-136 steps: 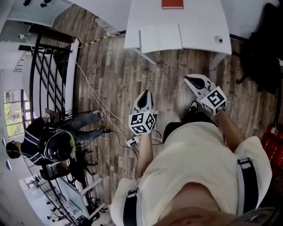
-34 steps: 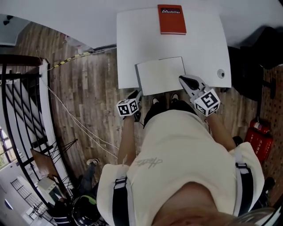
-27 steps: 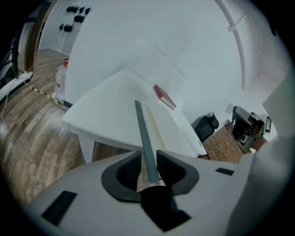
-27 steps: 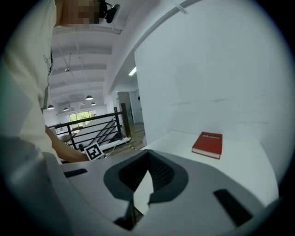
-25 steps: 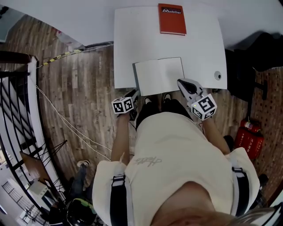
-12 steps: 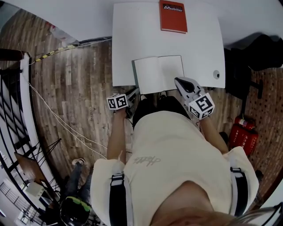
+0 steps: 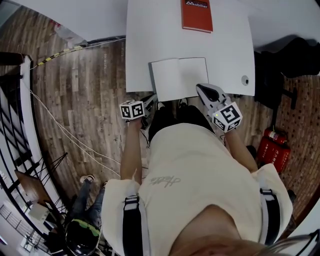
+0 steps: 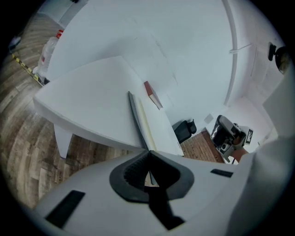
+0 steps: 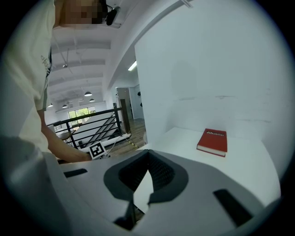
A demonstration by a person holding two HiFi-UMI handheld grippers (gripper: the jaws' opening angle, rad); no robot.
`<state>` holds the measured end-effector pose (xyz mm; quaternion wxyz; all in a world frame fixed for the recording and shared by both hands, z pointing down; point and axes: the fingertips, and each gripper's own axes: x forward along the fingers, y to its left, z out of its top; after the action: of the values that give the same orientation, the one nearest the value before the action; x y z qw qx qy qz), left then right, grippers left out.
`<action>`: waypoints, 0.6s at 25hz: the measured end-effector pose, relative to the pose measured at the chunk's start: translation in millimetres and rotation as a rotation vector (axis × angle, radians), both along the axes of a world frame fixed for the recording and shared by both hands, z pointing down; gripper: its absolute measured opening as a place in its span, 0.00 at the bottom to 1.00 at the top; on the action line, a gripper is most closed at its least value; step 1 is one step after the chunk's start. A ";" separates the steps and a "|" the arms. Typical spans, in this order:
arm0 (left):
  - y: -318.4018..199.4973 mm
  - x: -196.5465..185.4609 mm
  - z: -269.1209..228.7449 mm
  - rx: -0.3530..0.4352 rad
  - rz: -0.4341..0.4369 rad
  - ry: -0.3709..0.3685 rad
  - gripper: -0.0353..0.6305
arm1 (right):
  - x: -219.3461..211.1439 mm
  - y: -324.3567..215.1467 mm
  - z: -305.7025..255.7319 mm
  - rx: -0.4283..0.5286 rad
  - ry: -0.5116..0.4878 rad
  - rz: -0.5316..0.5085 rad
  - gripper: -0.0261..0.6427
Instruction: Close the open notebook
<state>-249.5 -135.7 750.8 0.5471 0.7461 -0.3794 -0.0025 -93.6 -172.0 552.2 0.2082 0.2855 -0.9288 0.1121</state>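
Observation:
The open notebook (image 7: 179,78) lies flat with blank white pages at the near edge of the white table (image 7: 145,40). My left gripper (image 7: 150,101) hangs just below the table's edge, off the notebook's near left corner, jaws shut and empty. In the left gripper view the left gripper (image 8: 148,156) points at the notebook (image 8: 139,120) seen edge-on. My right gripper (image 7: 200,89) is shut with its tip at the notebook's near right corner; whether it touches is unclear. The right gripper view shows the right gripper (image 9: 148,154) with nothing between its jaws.
A closed red book (image 7: 197,15) lies at the table's far side, also the red book (image 9: 213,141). A small round fitting (image 7: 245,80) sits near the table's right edge. A black chair (image 7: 295,52) and a red extinguisher (image 7: 272,150) stand at the right. Cables (image 7: 65,135) cross the wooden floor.
The person has walked up to the table. Both grippers have come from mid-floor to the notebook's near edge; over the last second they drifted only slightly.

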 end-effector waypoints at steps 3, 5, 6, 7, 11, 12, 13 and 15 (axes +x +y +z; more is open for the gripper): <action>-4.1 1.3 -19.5 0.037 -0.003 0.026 0.09 | 2.5 4.9 1.3 0.000 -0.005 0.002 0.05; -8.2 3.4 -37.7 0.074 0.002 0.060 0.09 | 4.0 4.7 2.7 -0.001 -0.011 0.010 0.05; -9.5 5.5 -46.2 0.092 0.012 0.062 0.09 | 5.1 4.6 3.1 -0.001 -0.014 0.014 0.05; -10.2 8.2 -54.4 0.110 0.027 0.056 0.09 | 6.3 4.8 2.8 -0.002 -0.017 0.017 0.05; -12.4 22.4 -87.0 0.170 0.077 0.024 0.09 | 9.9 4.8 -4.3 0.004 -0.036 0.028 0.05; -13.5 27.0 -93.4 0.181 0.085 0.015 0.09 | 11.7 3.9 -4.6 0.009 -0.042 0.027 0.05; -14.4 31.9 -99.0 0.188 0.091 0.006 0.09 | 13.8 3.1 -4.2 0.015 -0.046 0.026 0.05; -16.1 41.8 -109.4 0.202 0.105 -0.014 0.09 | 19.1 2.0 -3.7 0.027 -0.056 0.024 0.05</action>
<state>-207.7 -151.8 641.3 0.4661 0.8163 -0.3411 -0.0068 -74.5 -170.0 548.5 0.1770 0.2962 -0.9321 0.1102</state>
